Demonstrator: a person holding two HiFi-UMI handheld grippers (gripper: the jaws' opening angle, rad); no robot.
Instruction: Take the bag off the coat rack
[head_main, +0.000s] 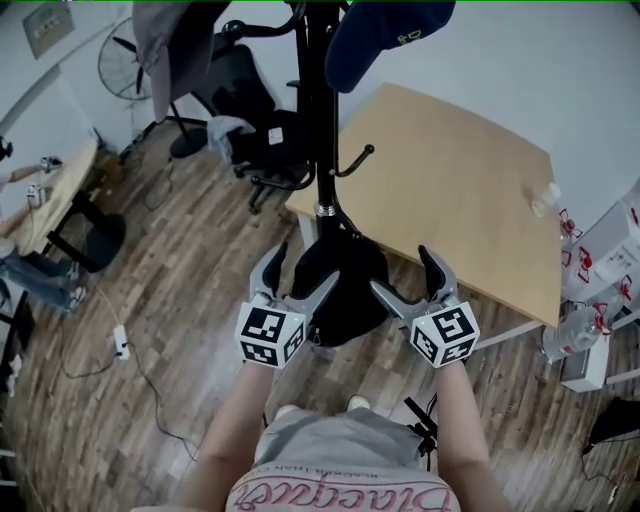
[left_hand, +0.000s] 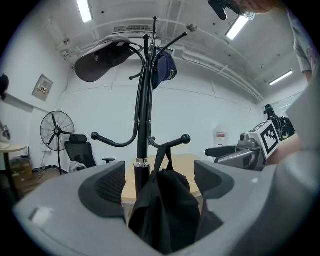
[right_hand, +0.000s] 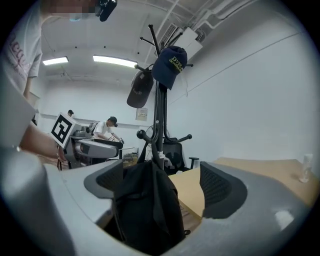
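Black bag (head_main: 345, 290) on coat rack (head_main: 318, 120)

Around us we've got a light wooden desk (head_main: 460, 180) with a clear bottle (head_main: 545, 200) near its edge. There's a black office chair (head_main: 245, 95) and a standing fan (head_main: 125, 60) behind, a navy cap (head_main: 385, 40) up high, and a power strip (head_main: 120, 343) on the wood floor (head_main: 170, 300).

Limp, softly creased matt black cloth bag (head_main: 340, 290). Glossy black metal coat rack (head_main: 318, 120) with bright chrome collar (head_main: 323, 210). Navy cloth cap (head_main: 385, 40). Smooth, pale, matt wooden tabletop (head_main: 450, 190). Streaky brown wood-plank floor (head_main: 190, 300). Matt grey plastic left gripper (left_hand: 161, 172) with dark ribbed pads (left_hand: 109, 184).
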